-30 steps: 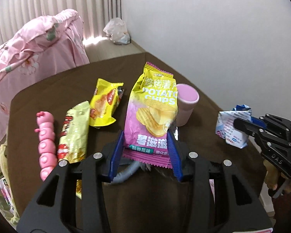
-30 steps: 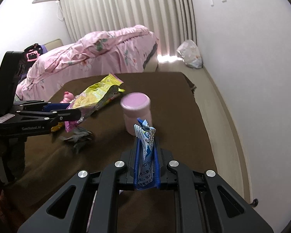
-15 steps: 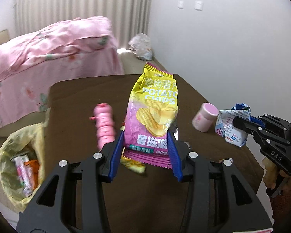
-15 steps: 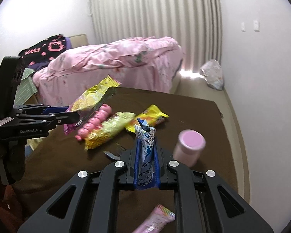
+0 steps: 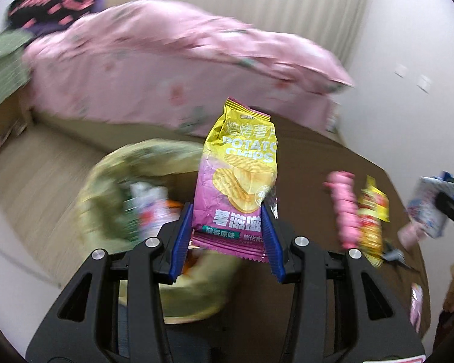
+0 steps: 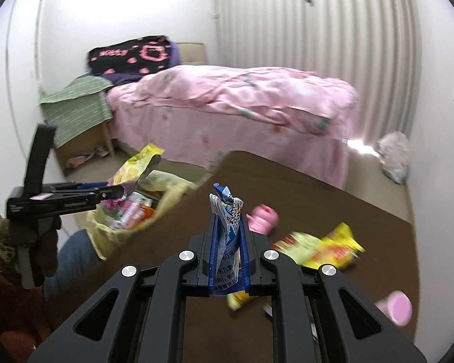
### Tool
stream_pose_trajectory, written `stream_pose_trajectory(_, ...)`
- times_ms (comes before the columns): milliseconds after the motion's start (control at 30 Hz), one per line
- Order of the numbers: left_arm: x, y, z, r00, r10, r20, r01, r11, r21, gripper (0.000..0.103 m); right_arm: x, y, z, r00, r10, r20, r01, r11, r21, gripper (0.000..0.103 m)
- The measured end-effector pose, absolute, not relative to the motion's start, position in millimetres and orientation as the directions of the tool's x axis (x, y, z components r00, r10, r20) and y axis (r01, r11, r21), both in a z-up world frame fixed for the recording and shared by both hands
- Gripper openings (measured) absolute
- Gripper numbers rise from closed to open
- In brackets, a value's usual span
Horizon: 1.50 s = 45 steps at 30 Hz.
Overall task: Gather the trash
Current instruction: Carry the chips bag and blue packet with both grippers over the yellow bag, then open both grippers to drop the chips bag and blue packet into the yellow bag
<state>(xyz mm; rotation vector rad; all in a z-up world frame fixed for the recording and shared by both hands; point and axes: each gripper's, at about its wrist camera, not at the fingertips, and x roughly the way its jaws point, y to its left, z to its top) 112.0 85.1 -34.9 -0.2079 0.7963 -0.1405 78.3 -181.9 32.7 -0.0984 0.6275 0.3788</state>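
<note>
At the far left, off the left edge of the brown table (image 6: 333,205), a yellowish trash bag (image 6: 166,199) gapes open with wrappers already inside. The left gripper (image 5: 227,236) is clenched on the lower end of a potato chip bag (image 5: 242,169): its blue pads press the packet's two sides, and the packet stands up and forward out of the jaws, held above the trash bag's mouth just beyond the table's left edge. A gloved hand (image 6: 42,242) grasps that gripper's handle. Further right, over the table near its front edge, the right gripper (image 6: 228,242) is squeezed nearly closed on a crumpled blue-and-white carton (image 6: 227,220), which sticks up between the pads. On the table behind it lie a pink toy (image 6: 263,217) and yellow snack wrappers (image 6: 320,248). A pink cup (image 6: 396,305) sits towards the table's right front corner.
</note>
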Motion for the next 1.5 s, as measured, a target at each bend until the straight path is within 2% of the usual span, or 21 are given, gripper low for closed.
stream_pose_trajectory(67,120.1,109.2,-55.9,0.671,-0.181,-0.719,-0.023,0.964,-0.265,0.041,93.4,-164.5,31.4,0.728,0.349,-0.591,-0.41,0.911,0.033,0.013)
stream_pose_trajectory(200,135.7,122.9,-91.5,0.582,-0.232,-0.78,-0.06,0.944,-0.325,0.041,124.4,-137.6,25.0,0.694,0.396,-0.601,-0.456,0.888,0.058,0.013)
stream_pose_trajectory(267,144.0,115.4,-104.5,0.545,-0.203,-0.813,-0.061,0.958,-0.28,0.042,138.4,-125.1,21.2,0.673,0.415,-0.612,-0.477,0.876,0.069,0.013)
stream_pose_trajectory(367,151.7,115.6,-116.3,0.534,-0.052,-0.844,-0.127,0.982,-0.14,0.041,158.2,-103.2,13.4,0.64,0.436,-0.632,-0.513,0.856,0.071,0.013)
stream_pose_trajectory(433,150.9,122.4,-117.1,0.54,-0.004,-0.841,-0.162,0.981,-0.109,0.041,168.1,-92.6,6.9,0.616,0.459,-0.64,-0.531,0.842,0.093,0.013)
stream_pose_trajectory(567,145.2,129.3,-111.7,0.564,0.003,-0.825,-0.184,0.975,-0.122,0.041,191.5,-66.5,-16.1,0.539,0.518,-0.664,-0.564,0.808,0.173,0.013)
stream_pose_trajectory(700,138.1,135.8,-112.8,0.574,-0.027,-0.819,-0.192,0.967,-0.166,0.041,207.1,-40.9,-39.6,0.466,0.553,-0.691,-0.58,0.78,0.233,0.013)
stream_pose_trajectory(900,131.9,144.4,-105.0,0.602,-0.119,-0.79,-0.179,0.944,-0.278,0.042,219.2,-22.3,-62.0,0.428,0.538,-0.726,-0.585,0.777,0.231,0.013)
stream_pose_trajectory(1100,128.1,142.7,-93.7,0.625,-0.137,-0.769,-0.165,0.939,-0.302,0.042,219.7,-21.1,-71.2,0.408,0.539,-0.737,-0.588,0.773,0.24,0.014)
stream_pose_trajectory(1133,127.2,143.4,-91.7,0.629,-0.134,-0.766,-0.17,0.937,-0.304,0.043,219.5,-20.9,-72.8,0.407,0.535,-0.74,-0.584,0.775,0.24,0.018)
stream_pose_trajectory(1167,126.9,145.0,-90.5,0.634,-0.13,-0.763,-0.179,0.935,-0.307,0.046,219.7,-20.8,-73.5,0.409,0.532,-0.741,-0.58,0.779,0.239,0.021)
stream_pose_trajectory(1233,123.9,150.9,-88.2,0.647,-0.131,-0.752,-0.201,0.921,-0.333,0.051,220.8,-23.0,-75.5,0.406,0.538,-0.739,-0.571,0.78,0.254,0.037)
stream_pose_trajectory(1300,123.2,156.5,-87.8,0.65,-0.141,-0.747,-0.214,0.909,-0.359,0.066,220.3,-25.5,-76.3,0.409,0.539,-0.737,-0.561,0.785,0.263,0.041)
stream_pose_trajectory(1500,120.0,154.7,-81.9,0.665,-0.11,-0.739,-0.227,0.913,-0.34,0.08,213.3,-44.9,-70.5,0.429,0.519,-0.739,-0.511,0.815,0.275,0.044)
